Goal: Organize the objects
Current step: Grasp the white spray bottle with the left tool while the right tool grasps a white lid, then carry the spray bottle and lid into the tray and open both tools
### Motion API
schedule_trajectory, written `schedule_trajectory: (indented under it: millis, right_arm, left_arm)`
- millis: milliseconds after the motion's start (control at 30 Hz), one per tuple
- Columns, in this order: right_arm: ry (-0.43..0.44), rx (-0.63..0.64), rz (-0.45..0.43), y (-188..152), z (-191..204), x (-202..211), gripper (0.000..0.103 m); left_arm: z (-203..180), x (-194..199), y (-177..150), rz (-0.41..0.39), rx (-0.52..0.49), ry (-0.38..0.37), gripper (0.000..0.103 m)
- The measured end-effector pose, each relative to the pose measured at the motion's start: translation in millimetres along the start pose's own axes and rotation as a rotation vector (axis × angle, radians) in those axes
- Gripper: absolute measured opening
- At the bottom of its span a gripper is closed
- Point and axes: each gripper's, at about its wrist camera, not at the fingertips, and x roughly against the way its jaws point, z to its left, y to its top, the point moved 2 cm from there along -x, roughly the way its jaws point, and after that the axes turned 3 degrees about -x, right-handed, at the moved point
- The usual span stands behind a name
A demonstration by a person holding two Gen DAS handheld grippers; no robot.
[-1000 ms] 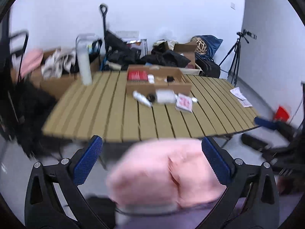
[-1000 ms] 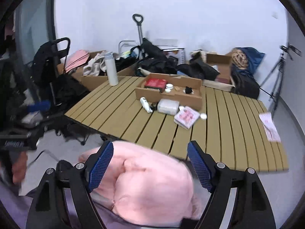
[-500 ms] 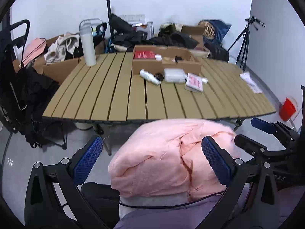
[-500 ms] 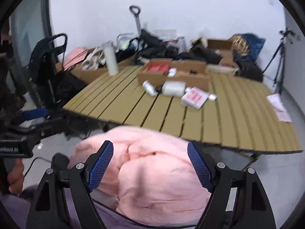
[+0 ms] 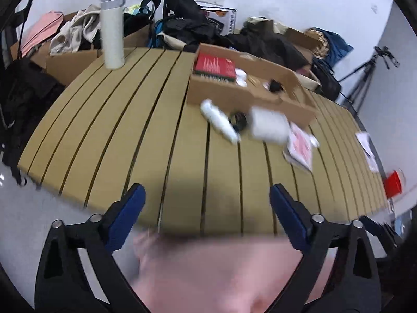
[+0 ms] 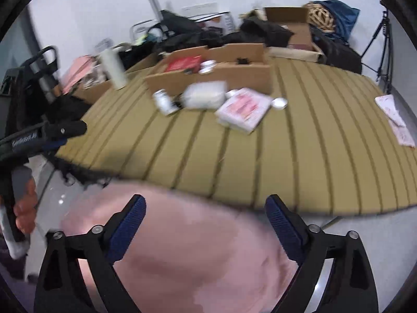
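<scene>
In the left wrist view, a slatted surface [image 5: 109, 130] with a cardboard box [image 5: 247, 88] toward its far side, holding a red book [image 5: 214, 66] and small items; just in front of the box, loose and still to be sorted: a white bottle [image 5: 220, 122], a white pouch [image 5: 269, 127], a pink packet [image 5: 301, 147]; at the far left, upright and well apart from these, a tall white flask [image 5: 112, 39]. Left gripper [image 5: 207, 215] over the near edge, fingers [image 5: 126, 216] wide apart and closing, nothing between them but bare slats and a blurred pink garment [image 5: 229, 274] below. In the right wrist view, same surface and box, pink packet nearest, a small round lid [image 6: 279, 102] just beside it. Right gripper [image 6: 204, 219] short of the near edge, fingers [image 6: 282, 224] apart and opening, empty. Heavy blur in both views. Likely risks: at this pace, an overshoot knocking the bottle or pouch against the box; a graze of the packet sending the small lid rolling off; both grippers converging on the same cluster and colliding.
</scene>
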Motion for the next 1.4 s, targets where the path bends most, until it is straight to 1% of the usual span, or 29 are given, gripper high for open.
schedule_trajectory:
  millis: [33, 67, 100, 133, 167, 200, 267, 333, 400, 433, 467, 500, 533, 567, 600, 633, 667, 700, 733, 767, 800, 900, 1033, 1133, 1167, 1233, 1267, 1333, 1400]
  right_arm:
    - [-0.011, -0.009, 0.000, 10.5, -8.7, -7.4, 0.086]
    - [-0.022, -0.020, -0.006, 24.6, -20.3, -17.8, 0.081]
    - [-0.028, -0.027, -0.010, 36.7, -29.2, -27.6, 0.075]
    - [-0.035, -0.034, -0.009, 47.6, -37.1, -36.9, 0.072]
    - [-0.049, -0.040, -0.008, 59.2, -46.3, -48.1, 0.065]
    - [-0.068, -0.043, -0.003, 72.0, -56.7, -61.9, 0.058]
    - [-0.101, -0.050, 0.003, 94.3, -74.7, -88.4, 0.051]
    - [-0.131, -0.058, 0.006, 111.5, -90.6, -109.3, 0.050]
    - [-0.135, -0.080, 0.009, 123.5, -103.8, -126.0, 0.044]
    - [-0.135, -0.087, 0.012, 129.1, -109.3, -133.5, 0.043]
    - [-0.144, -0.092, 0.012, 133.9, -114.4, -141.2, 0.039]
    - [-0.150, -0.097, 0.009, 138.4, -118.6, -147.5, 0.034]
    - [-0.148, -0.102, 0.007, 140.9, -120.8, -151.4, 0.032]
    - [-0.151, -0.097, 0.011, 144.3, -123.4, -158.3, 0.027]
    - [-0.163, -0.086, 0.015, 145.1, -123.9, -162.7, 0.023]
    - [-0.169, -0.077, 0.019, 144.7, -124.7, -165.9, 0.022]
    - [-0.171, -0.067, 0.033, 142.8, -123.6, -170.8, 0.017]
    - [-0.184, -0.050, 0.019, 142.0, -122.1, -170.8, 0.011]
    - [-0.198, -0.035, 0.022, 141.2, -121.6, -172.6, 0.009]
    - [-0.215, -0.016, 0.017, 140.7, -120.5, -173.5, 0.004]
    - [-0.224, -0.007, 0.017, 140.1, -119.9, -174.0, 0.004]
    - [-0.210, -0.007, 0.029, 136.8, -116.8, -169.3, 0.004]
    - [-0.198, -0.015, -0.023, 126.4, -111.2, -128.0, 0.004]
    - [-0.202, -0.021, -0.070, 107.4, -105.5, -70.9, 0.004]
    - [-0.208, -0.023, -0.093, 95.8, -102.0, -44.2, 0.004]
    - [-0.226, -0.015, -0.113, 75.8, -95.9, -5.7, 0.004]
    - [-0.230, -0.018, -0.120, 67.0, -93.5, 9.6, 0.004]
    - [-0.209, -0.042, -0.130, 44.8, -89.0, 40.6, 0.004]
    - [-0.196, -0.055, -0.129, 29.6, -83.0, 57.6, 0.004]
  left_arm:
    - [-3.0, -19.2, 16.9, 0.013, 0.002, -0.005, 0.081]
    - [-3.9, -31.9, 27.3, 0.020, 0.004, -0.011, 0.079]
    - [-5.9, -47.6, 39.6, 0.031, 0.011, -0.004, 0.073]
    - [-6.7, -57.9, 48.1, 0.031, 0.014, 0.001, 0.070]
    - [-8.8, -71.4, 58.6, 0.021, 0.008, 0.007, 0.070]
    - [-10.0, -85.9, 67.8, 0.017, 0.005, 0.030, 0.070]
    - [-9.3, -112.6, 80.2, 0.035, 0.018, 0.066, 0.069]
    - [-5.9, -136.8, 88.4, 0.072, 0.050, 0.065, 0.069]
    - [-3.1, -153.8, 91.9, 0.102, 0.069, 0.077, 0.068]
    - [-2.2, -159.7, 92.0, 0.115, 0.070, 0.087, 0.067]
    - [-1.7, -164.4, 90.8, 0.125, 0.074, 0.089, 0.063]
    - [-2.1, -168.4, 89.6, 0.133, 0.072, 0.086, 0.053]
    - [-2.1, -172.7, 87.6, 0.148, 0.068, 0.088, 0.041]
    - [-3.1, -176.2, 83.8, 0.158, 0.062, 0.072, 0.036]
    - [-5.0, -176.9, 81.0, 0.155, 0.053, 0.084, 0.026]
    - [-6.7, -176.2, 79.1, 0.141, 0.032, 0.116, 0.024]
    - [-8.2, -176.2, 77.4, 0.137, 0.012, 0.123, 0.024]
    - [-7.8, -176.2, 76.8, 0.137, 0.012, 0.116, 0.024]
    - [-6.0, -175.9, 75.8, 0.139, 0.024, 0.107, 0.024]
    - [-3.6, -174.9, 75.6, 0.147, 0.039, 0.096, 0.024]
    - [-2.3, -174.0, 75.8, 0.155, 0.050, 0.084, 0.024]
    - [1.4, -154.3, 75.8, 0.156, 0.075, 0.060, 0.024]
    - [9.4, -95.2, 67.1, 0.114, 0.103, 0.034, 0.024]
    - [16.8, -36.8, 47.5, 0.082, 0.094, 0.020, 0.024]
    - [21.0, -14.6, 38.9, 0.059, 0.087, 0.030, 0.024]
    - [31.6, 27.6, 17.3, 0.021, 0.089, 0.057, 0.024]
    - [35.3, 41.1, 8.7, 0.016, 0.099, 0.059, 0.024]
    - [40.2, 62.6, -5.9, 0.017, 0.124, 0.051, 0.024]
    - [41.1, 78.4, -17.5, 0.011, 0.142, 0.026, 0.024]
